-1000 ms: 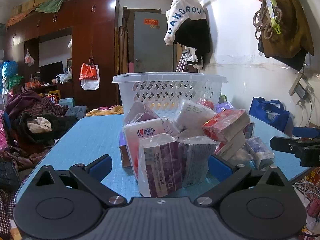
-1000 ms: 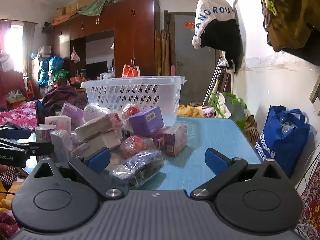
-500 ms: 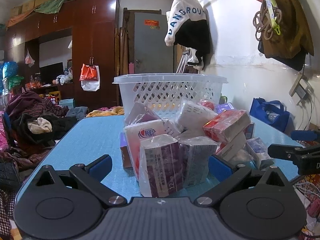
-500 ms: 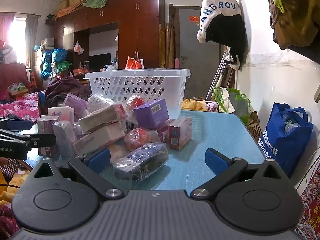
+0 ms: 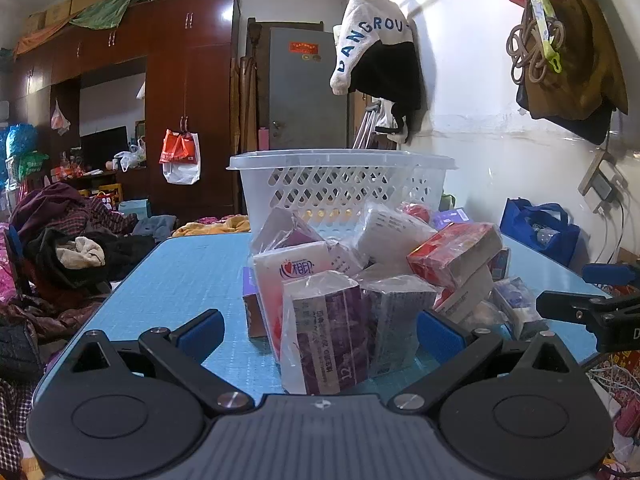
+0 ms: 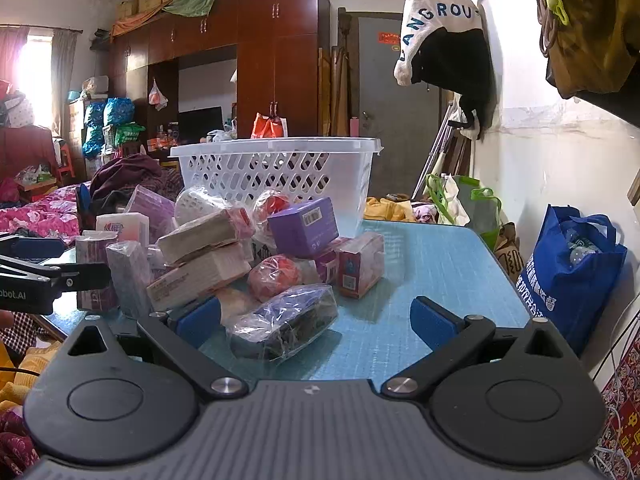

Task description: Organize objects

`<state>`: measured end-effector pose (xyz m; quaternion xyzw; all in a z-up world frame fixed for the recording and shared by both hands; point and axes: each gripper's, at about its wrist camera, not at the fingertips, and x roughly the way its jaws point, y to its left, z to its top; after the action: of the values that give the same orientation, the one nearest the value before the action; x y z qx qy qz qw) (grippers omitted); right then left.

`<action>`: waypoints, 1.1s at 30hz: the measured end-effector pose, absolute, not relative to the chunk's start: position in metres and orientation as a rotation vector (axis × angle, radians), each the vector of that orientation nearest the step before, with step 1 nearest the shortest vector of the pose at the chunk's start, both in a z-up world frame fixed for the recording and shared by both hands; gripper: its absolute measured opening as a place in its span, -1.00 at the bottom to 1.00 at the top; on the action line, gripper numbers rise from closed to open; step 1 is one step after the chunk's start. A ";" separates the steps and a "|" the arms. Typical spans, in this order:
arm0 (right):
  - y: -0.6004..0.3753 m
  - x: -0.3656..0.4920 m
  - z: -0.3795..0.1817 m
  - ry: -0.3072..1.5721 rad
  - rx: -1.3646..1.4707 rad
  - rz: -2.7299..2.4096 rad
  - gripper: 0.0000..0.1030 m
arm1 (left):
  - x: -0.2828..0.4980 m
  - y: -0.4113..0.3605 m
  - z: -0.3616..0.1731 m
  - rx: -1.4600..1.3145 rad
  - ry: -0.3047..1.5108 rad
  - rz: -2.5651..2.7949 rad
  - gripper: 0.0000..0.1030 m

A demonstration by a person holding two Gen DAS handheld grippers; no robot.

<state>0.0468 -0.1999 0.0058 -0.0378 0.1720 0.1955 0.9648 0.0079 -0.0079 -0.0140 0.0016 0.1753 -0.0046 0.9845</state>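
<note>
Both claws, left claw and right claw, spread empty, flanking the packet pile for loading into the basket behind it.

**Even indoor light, sharp centre, heavy fisheye bending at the edges**

Both of your wrist views are bright enough to read. In the right wrist view, daylight pours through a curtained window at far left and blows out to white glare. The white wall on the right is the brightest surface in the left wrist view, and a hanging cap casts a soft shadow on it. The blue table shows only faint shadows under the packets. Plastic wrap on the nearest packet carries small glints. The middle of each view is crisp; printed text is legible. Straight lines bow outward toward the borders, and the corners fall off to black.
</note>
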 end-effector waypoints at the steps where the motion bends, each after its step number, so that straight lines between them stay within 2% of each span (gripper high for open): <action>1: -0.200 0.047 0.006 0.348 -0.076 0.396 1.00 | 0.008 -0.008 -0.014 0.006 0.349 -0.007 1.00; 18: -0.199 0.046 0.003 0.362 -0.077 0.414 1.00 | 0.008 -0.005 -0.015 0.012 0.341 -0.005 1.00; 24: -0.199 0.044 0.002 0.336 -0.090 0.447 1.00 | 0.004 0.002 -0.021 0.008 0.284 -0.032 0.99; 33: -0.202 0.042 0.003 0.289 -0.047 0.493 0.96 | 0.006 0.013 -0.023 -0.035 0.281 -0.080 0.81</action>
<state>0.0420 -0.2020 0.0030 -0.0232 0.1425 0.2433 0.9591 0.0060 0.0125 -0.0230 -0.0177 0.1398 -0.0400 0.9892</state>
